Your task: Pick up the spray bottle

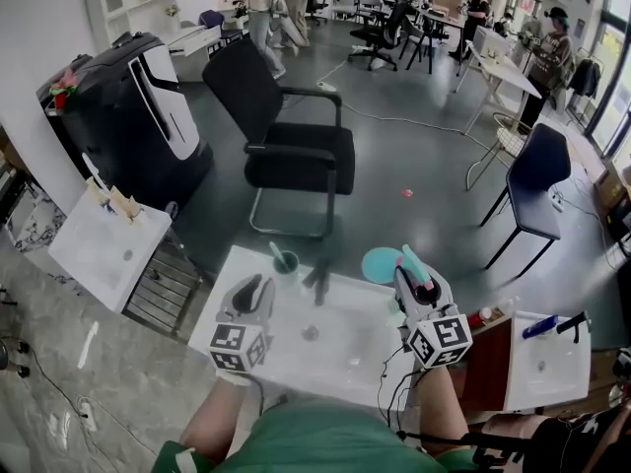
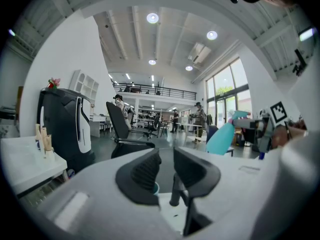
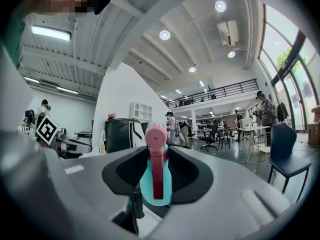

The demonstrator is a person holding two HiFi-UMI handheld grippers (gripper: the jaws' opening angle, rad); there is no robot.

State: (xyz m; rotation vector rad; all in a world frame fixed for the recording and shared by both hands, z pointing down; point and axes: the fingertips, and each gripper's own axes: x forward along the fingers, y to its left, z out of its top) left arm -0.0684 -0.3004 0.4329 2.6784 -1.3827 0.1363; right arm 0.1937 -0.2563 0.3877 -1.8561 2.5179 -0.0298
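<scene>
We are pinching the teal plastic spray bottle with the pink trigger head (image 3: 166,184) between the dark ribbed pads of the right gripper (image 3: 159,171), holding it tilted over the far edge of the white rectangular table (image 1: 345,353), apparently clear of the top. The left gripper (image 2: 167,166) is hovering low over the table, jaws slightly parted on nothing. The pick-up is looking nearly complete; next, we are judging, comes keeping the squeeze steady while raising the bottle
</scene>
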